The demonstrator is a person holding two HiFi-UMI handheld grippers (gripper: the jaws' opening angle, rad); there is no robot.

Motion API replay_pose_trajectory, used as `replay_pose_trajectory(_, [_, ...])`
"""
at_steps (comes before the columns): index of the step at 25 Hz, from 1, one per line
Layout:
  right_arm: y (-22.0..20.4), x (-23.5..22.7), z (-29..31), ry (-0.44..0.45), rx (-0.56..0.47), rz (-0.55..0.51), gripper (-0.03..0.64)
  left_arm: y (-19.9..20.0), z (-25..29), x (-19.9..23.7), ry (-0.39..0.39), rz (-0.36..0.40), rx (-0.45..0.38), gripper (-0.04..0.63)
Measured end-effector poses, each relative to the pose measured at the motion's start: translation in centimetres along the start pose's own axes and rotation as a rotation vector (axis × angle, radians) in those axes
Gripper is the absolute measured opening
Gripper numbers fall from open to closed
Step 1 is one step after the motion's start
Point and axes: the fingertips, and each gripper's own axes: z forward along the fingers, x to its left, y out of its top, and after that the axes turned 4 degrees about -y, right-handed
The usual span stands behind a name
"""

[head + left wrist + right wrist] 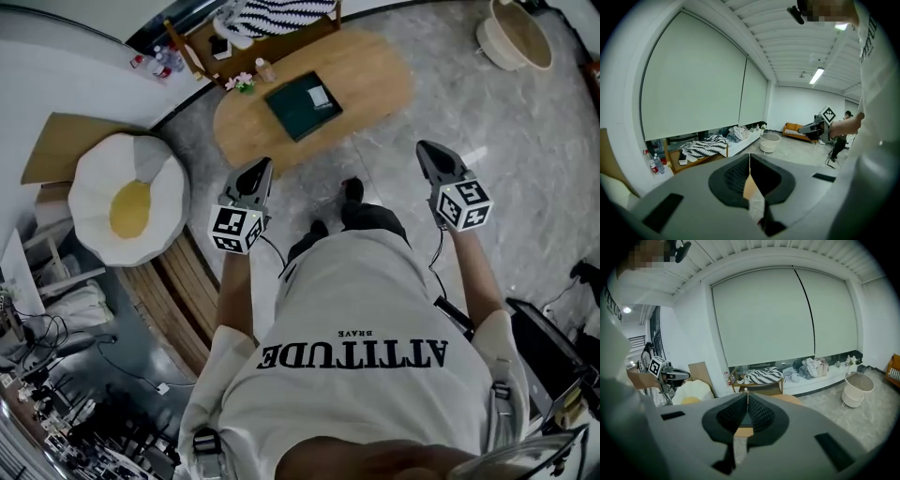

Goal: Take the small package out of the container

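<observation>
A dark green, shallow container (298, 108) lies on the oval wooden table (375, 70) ahead of me. A small pale package (321, 96) rests in its right part. My left gripper (262, 166) hovers short of the table's near edge with its jaws pressed together and nothing between them. My right gripper (425, 148) is held to the right of the table over the grey floor, also shut and empty. In the left gripper view the left gripper (749, 157) has its pads meeting, and the right gripper (816, 127) shows beyond. The right gripper (747, 393) shows the same closed jaws in its own view.
A small bottle (265, 68) and a flower sprig (242, 82) stand on the table's left end. An egg-shaped cushion (131, 202) lies at left, a white basket (514, 33) at far right, a low shelf with striped cloth (272, 14) behind the table.
</observation>
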Motion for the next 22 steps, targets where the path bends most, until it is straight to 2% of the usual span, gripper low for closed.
replay_pose_trajectory(11, [-0.1, -7.1, 4.5, 0.077, 0.059, 0.018, 0.021, 0.5, 7.2, -0.1, 0.062, -0.032, 0.069, 0.023])
replay_pose_trajectory(22, [-1.1, -10.7, 6.6, 0.098, 0.096, 0.029, 0.021, 1.2, 14.3, -1.0, -0.011, 0.03, 0.147, 0.023])
